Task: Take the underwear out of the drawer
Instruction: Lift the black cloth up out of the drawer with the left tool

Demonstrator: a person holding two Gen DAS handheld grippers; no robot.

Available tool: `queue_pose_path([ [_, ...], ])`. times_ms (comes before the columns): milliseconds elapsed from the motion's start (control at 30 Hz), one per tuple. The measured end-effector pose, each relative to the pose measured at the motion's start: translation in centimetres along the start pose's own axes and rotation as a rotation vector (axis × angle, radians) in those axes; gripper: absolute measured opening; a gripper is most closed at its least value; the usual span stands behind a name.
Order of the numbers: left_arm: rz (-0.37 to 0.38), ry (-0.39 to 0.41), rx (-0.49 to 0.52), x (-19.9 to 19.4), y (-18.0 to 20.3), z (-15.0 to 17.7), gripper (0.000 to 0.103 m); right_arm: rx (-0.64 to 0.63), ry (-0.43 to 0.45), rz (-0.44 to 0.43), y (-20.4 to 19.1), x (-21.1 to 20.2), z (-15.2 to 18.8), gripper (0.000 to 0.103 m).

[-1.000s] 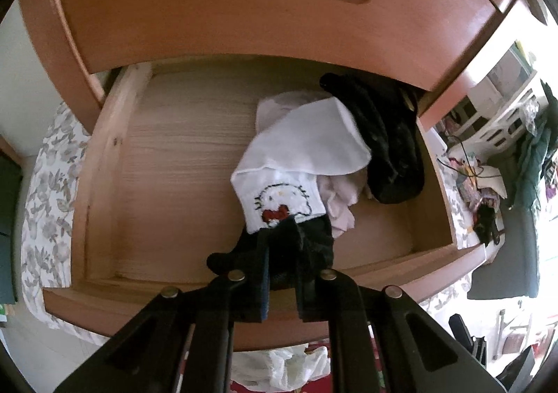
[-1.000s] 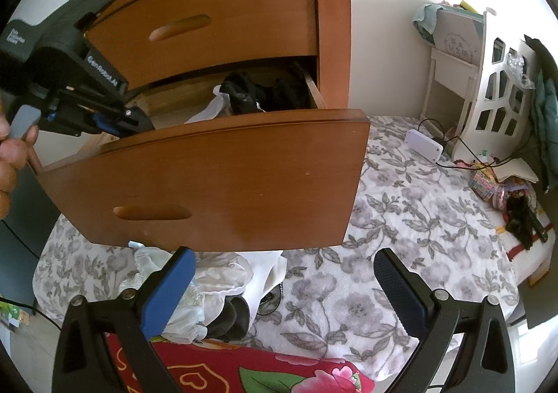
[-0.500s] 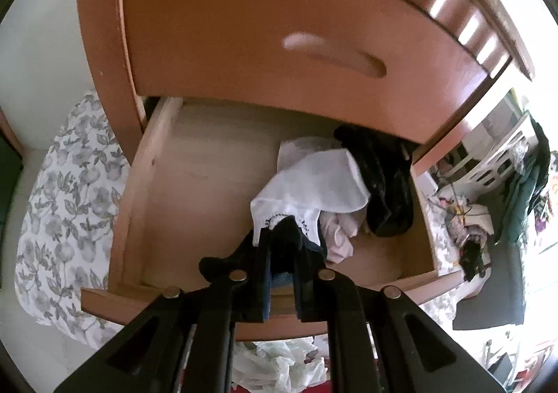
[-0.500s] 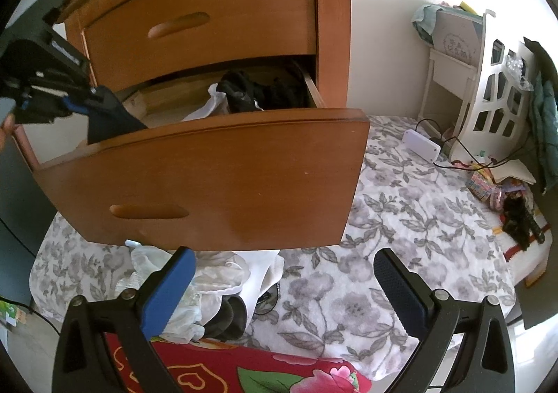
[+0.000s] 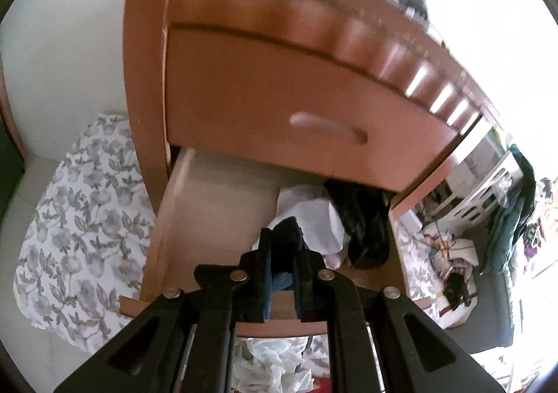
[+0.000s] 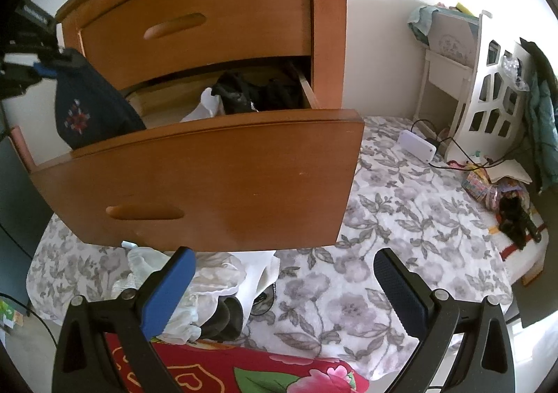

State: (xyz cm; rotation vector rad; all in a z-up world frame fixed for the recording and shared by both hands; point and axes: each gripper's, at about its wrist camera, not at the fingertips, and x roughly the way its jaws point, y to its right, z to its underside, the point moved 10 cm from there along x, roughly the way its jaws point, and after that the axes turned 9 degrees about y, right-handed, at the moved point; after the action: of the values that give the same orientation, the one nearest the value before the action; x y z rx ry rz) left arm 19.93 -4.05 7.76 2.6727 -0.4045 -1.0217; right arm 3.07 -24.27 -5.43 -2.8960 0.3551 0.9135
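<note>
Over the open drawer, left gripper clamped tight on a piece of dark navy underwear, fabric bunched between the blue pads. Seen from the right wrist camera, hangs from the jaws at the far left, lifted above the drawer's front panel, lower edge hidden behind that panel, a small red and white embroidered motif showing on the cloth. Below it, pale wooden drawer floor bare on the left half. Toward the right side of the drawer, a white garment lying crumpled, and just beside it, against the right wall, a heap of black clothing, partly tucked under the closed upper drawer with its recessed handle. Lower down and in front of the dresser, right gripper with jaws spread wide, nothing between the blue pads, hovering above a bed with a grey floral bedspread. Under the drawer front, on the bedspread, a small pile of white and cream underwear with something dark among it, next to a red blanket with flower print. Farther right on the bed, a white power strip with black cables, and near the wall a white cut-out shelf unit.
</note>
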Motion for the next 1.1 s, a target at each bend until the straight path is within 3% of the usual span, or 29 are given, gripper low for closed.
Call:
queue_pose_path([
  [567,0.025,0.189,0.014,-7.8,1.1,-3.6,0.010,-0.065,0.001,0.056,-0.5,0.1,0.1,0.103],
  [1100,0.122,0.247,0.041,-13.2,5.0,-3.3,0.010,-0.091,0.009,0.077,-0.7,0.0,0.0,0.103],
])
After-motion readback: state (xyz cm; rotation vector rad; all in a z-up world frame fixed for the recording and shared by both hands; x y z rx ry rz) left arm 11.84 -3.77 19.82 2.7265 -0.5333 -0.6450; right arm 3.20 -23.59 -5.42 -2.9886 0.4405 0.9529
